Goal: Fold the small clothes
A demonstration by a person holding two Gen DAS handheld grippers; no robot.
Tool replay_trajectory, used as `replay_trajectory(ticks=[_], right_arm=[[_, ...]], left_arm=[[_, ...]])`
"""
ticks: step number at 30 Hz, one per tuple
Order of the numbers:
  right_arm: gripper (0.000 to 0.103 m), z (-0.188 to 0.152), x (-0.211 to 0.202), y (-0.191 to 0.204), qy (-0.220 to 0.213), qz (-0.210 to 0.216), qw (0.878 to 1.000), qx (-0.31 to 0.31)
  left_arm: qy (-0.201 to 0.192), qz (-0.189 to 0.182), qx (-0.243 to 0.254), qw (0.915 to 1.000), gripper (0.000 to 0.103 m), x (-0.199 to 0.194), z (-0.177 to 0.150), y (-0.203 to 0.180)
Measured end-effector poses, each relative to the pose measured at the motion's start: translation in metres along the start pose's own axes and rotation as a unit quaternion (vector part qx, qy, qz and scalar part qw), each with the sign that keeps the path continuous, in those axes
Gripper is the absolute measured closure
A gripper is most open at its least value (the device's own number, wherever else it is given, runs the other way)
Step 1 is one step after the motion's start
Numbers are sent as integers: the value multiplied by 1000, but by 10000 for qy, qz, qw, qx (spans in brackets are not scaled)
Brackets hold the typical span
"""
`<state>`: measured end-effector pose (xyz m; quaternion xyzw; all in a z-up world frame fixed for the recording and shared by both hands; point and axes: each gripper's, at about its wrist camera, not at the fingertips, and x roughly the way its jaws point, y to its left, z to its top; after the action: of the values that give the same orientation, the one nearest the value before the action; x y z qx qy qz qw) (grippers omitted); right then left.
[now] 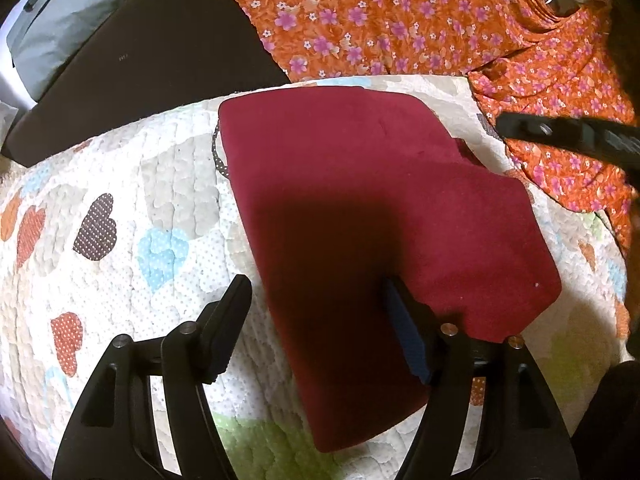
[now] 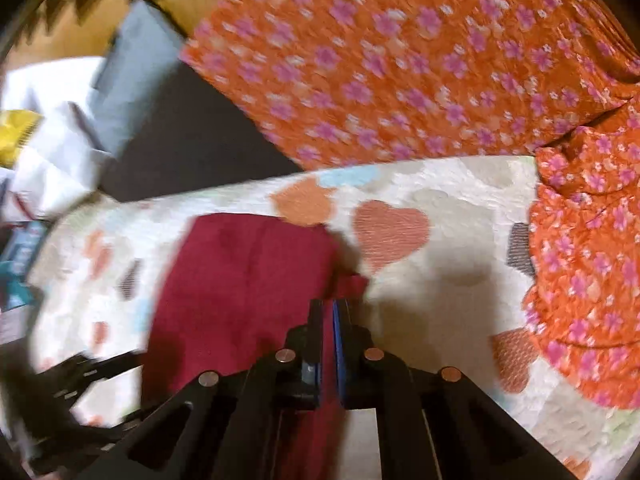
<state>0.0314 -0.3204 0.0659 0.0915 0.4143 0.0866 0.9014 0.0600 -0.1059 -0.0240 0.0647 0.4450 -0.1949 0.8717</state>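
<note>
A dark red garment (image 1: 360,208) lies folded flat on a white quilt with heart patches (image 1: 120,208). My left gripper (image 1: 316,292) is open just above the garment's near left edge, empty. The right gripper shows as a black bar at the right edge of the left wrist view (image 1: 568,136). In the right wrist view, which is blurred, the right gripper (image 2: 329,308) has its fingers almost together over the red garment (image 2: 240,280); nothing clearly sits between them. The left gripper shows blurred at the lower left (image 2: 80,368).
An orange cloth with pink flowers (image 1: 400,20) lies beyond the quilt and along its right side (image 2: 588,260). A dark surface (image 1: 152,60) and a grey cushion (image 1: 72,16) lie at the far left. White bags and a yellow item (image 2: 16,136) sit at far left.
</note>
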Motion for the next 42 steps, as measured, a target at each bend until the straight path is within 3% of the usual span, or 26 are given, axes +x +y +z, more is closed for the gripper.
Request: replay_trajectory(ticks=[3,6,10,13,18,22,26,31,35,42], right_arm=[[98,-16,5,14,195,245,9994,-124],[98,-43,38,7,715,-151,9973,-110],[97,-50,32,-7,614,125,9974,345],[97,-46,14,4,521,-85,9985,132],[93,-48,-11,27,253,178,9995,-70],[93,-63,-2,37,364,-1,9987,-350],[92,-88,24,30,804,-273,9958,-346],[92,-92,19,22,700,-91,9974,-133],[91,-94,20,23,707,-126,9972,-197],[91,-94,21,27,736,-215,9966,-305]], left_arm=[[-12,48,22,10000,34,0,0,-1],[25,70,77,9999,34,1,-1,-4],[-31,177,162,9997,34,0,-2,-7],[-112,220,142,9996,34,-3,-1,-7],[-351,300,145,9988,34,-15,2,-7],[-278,191,35,9994,34,-11,3,-3],[-185,38,-16,9998,34,-7,2,-4],[-144,-28,-20,9999,34,-5,1,-5],[-62,-53,-52,10000,24,0,-1,-5],[-55,-104,-36,9999,24,-1,0,-6]])
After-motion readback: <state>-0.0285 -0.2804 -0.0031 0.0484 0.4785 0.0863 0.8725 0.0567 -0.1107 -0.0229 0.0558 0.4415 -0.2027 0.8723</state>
